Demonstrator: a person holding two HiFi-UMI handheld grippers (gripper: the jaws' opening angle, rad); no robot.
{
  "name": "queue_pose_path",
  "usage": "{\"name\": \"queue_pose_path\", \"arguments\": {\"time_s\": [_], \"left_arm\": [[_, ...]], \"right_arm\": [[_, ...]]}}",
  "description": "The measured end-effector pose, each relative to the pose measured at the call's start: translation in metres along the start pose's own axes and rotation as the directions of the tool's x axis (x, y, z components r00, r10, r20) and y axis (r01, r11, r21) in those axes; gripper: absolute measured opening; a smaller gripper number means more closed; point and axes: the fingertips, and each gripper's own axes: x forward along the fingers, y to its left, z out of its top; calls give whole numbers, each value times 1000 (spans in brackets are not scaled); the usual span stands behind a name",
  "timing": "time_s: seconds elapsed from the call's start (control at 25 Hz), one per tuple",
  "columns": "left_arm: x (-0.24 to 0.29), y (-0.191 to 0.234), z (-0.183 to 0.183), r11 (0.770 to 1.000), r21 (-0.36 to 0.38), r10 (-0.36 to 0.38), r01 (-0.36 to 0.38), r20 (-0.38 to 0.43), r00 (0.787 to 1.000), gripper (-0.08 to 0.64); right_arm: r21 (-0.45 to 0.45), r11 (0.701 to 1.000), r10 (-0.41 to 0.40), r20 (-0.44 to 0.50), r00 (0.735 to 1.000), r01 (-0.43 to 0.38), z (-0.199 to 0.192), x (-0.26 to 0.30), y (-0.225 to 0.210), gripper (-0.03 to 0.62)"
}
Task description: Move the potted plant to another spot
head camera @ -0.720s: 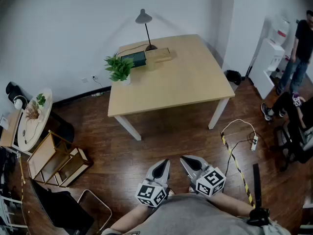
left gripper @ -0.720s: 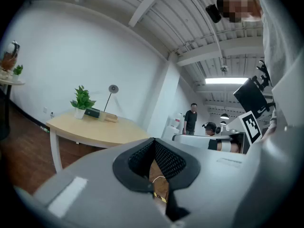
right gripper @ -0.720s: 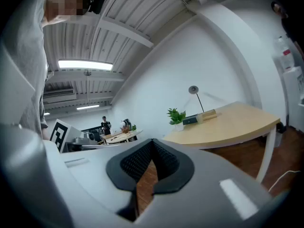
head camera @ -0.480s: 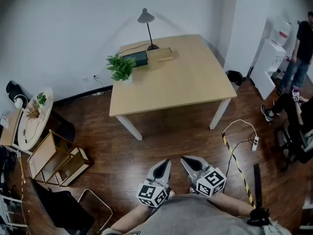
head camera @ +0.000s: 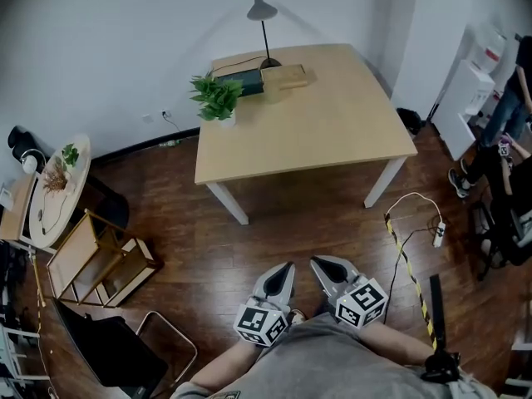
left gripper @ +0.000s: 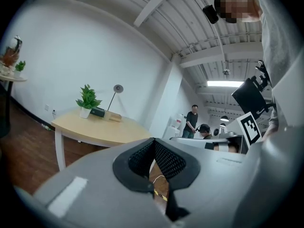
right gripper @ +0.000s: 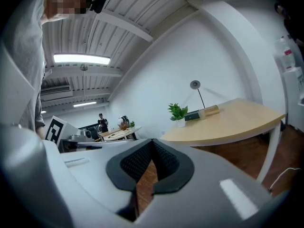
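A small green potted plant (head camera: pixel 218 99) in a white pot stands near the far left corner of a light wooden table (head camera: pixel 332 131). It also shows in the left gripper view as the plant (left gripper: pixel 87 99) and in the right gripper view as the plant (right gripper: pixel 178 113). Both grippers are far from it, held close to the person's body over the dark wood floor. The left gripper (head camera: pixel 285 271) is shut with nothing in it. The right gripper (head camera: pixel 320 266) beside it is shut and empty too. Seen from their own cameras, the left gripper (left gripper: pixel 154 142) and right gripper (right gripper: pixel 152 143) have their tips touching.
A desk lamp (head camera: pixel 264 25), a dark box (head camera: pixel 248 81) and a wooden block (head camera: pixel 293 76) stand at the table's back. A round side table (head camera: pixel 51 198), a wooden rack (head camera: pixel 96 260) and a chair (head camera: pixel 116 352) sit left. Cables (head camera: pixel 411 227) lie right, near people (head camera: pixel 514 106).
The view has shifted: the table and plant now sit a little higher and further right in the head view. The grippers stay shut, close to the body.
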Motion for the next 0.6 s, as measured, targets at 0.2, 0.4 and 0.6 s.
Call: {"name": "queue_pose_path", "arguments": {"time_s": [0.2,0.4,0.6], "left_arm": [[14,23,8,1000,-7,16,-16,-3,1000,0],[56,55,13,1000,1,26,-26,5,1000,0],[123,99,30,998,6,58,-58,11,998,0]], "right_arm": [[-21,1000,0,3,1000,0,7,23,-11,0],[-17,1000,14,10,1000,-13,17,61,-49,0],[-13,999,41,10,999,-41,40,113,-107,0]]}}
